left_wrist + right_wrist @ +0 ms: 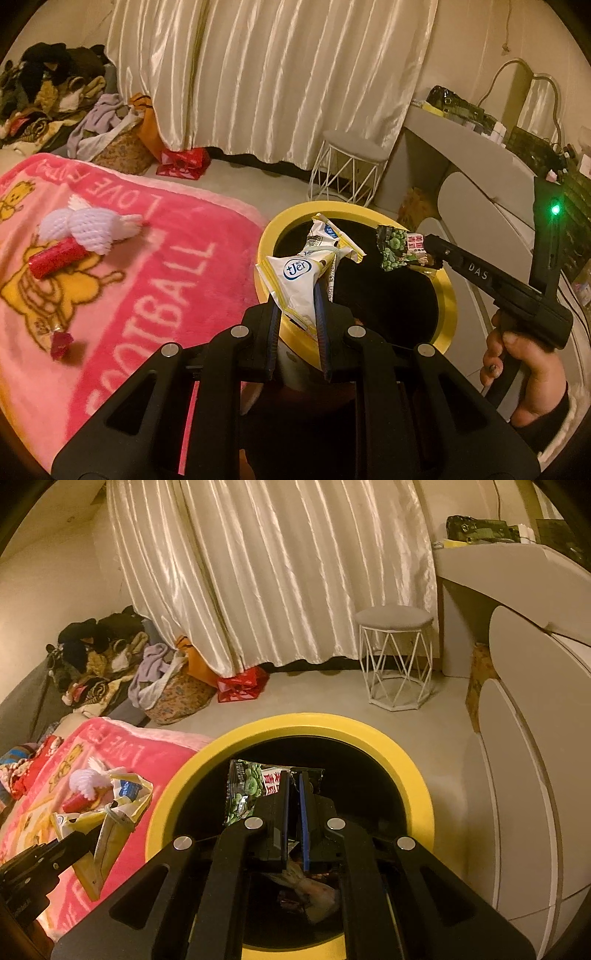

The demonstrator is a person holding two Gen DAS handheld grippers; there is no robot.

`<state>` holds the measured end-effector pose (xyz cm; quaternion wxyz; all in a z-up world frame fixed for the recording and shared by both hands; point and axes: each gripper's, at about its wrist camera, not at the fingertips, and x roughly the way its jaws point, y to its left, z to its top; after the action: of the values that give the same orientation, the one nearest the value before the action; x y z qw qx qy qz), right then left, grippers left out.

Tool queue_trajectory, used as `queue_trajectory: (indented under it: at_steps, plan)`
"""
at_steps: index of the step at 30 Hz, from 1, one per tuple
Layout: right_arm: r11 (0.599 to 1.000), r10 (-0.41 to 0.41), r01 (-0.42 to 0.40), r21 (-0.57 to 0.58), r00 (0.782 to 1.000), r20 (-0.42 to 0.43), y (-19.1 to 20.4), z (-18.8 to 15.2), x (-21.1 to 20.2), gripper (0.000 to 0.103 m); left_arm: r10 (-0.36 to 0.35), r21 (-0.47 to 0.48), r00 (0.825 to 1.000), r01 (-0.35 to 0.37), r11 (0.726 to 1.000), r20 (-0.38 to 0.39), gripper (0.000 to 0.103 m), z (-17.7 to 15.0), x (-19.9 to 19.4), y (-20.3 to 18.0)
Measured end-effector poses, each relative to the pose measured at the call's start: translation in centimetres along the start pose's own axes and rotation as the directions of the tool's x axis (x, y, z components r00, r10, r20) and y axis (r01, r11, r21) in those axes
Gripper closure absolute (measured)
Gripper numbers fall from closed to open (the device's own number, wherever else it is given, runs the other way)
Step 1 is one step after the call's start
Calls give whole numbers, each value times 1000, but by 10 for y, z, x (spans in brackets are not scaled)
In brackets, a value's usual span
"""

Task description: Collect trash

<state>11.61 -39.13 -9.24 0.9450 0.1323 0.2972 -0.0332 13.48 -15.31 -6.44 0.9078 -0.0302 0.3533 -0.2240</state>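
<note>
Left tongs (299,295) clench a white-and-yellow wrapper (295,273) over the yellow-rimmed bin (448,291), at its 9 o'clock edge. Right tongs (293,801) grasp a green snack packet (251,782) above the bin's dark opening, toward 12 o'clock.

The mouth of the yellow-rimmed bin (373,734) is left largely unblocked, though it is partly overhung by the white wrapper (295,273) pinched in the left gripper (301,295) and the green wrapper (251,782) clamped in the right gripper (292,805). Trash is seen in the bin's bottom. The bin's left side is bounded by the pink blanket (155,258), its right by the white cabinet (517,775). Bare floor (314,698) lies open between the bin and the wire stool (395,657).
</note>
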Motion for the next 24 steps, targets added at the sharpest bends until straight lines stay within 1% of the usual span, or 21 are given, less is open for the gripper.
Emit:
queue_trajectory:
  at_steps: [10, 19, 20, 21, 22, 23, 24]
  plan:
    - [1000, -17, 18, 19, 1000, -16, -7, -3, 6, 98, -6, -18, 1000, 5, 1000, -28, 91, 6, 22, 2]
    - [1000, -14, 14, 24, 1000, -19, -10, -3, 8, 94, -26, -18, 998, 25, 1000, -52, 90, 11, 40, -4]
    - [1000, -16, 17, 25, 1000, -19, -9, -3, 8, 90, -29, -19, 998, 28, 999, -53, 90, 11, 42, -4]
    - [999, -16, 17, 28, 1000, -20, -10, -4, 9, 81, -30, -20, 998, 29, 999, -52, 89, 11, 43, -5]
    - [999, -15, 16, 35, 1000, -21, -11, -5, 10, 75, -35, -23, 998, 34, 999, -47, 81, 12, 43, -5]
    - [999, -11, 12, 41, 1000, -23, -11, -5, 11, 69, -38, -26, 998, 37, 999, -44, 66, 12, 43, -3]
    - [999, -9, 10, 46, 1000, -25, -12, -6, 11, 69, -37, -30, 999, 36, 999, -39, 58, 13, 42, -3]
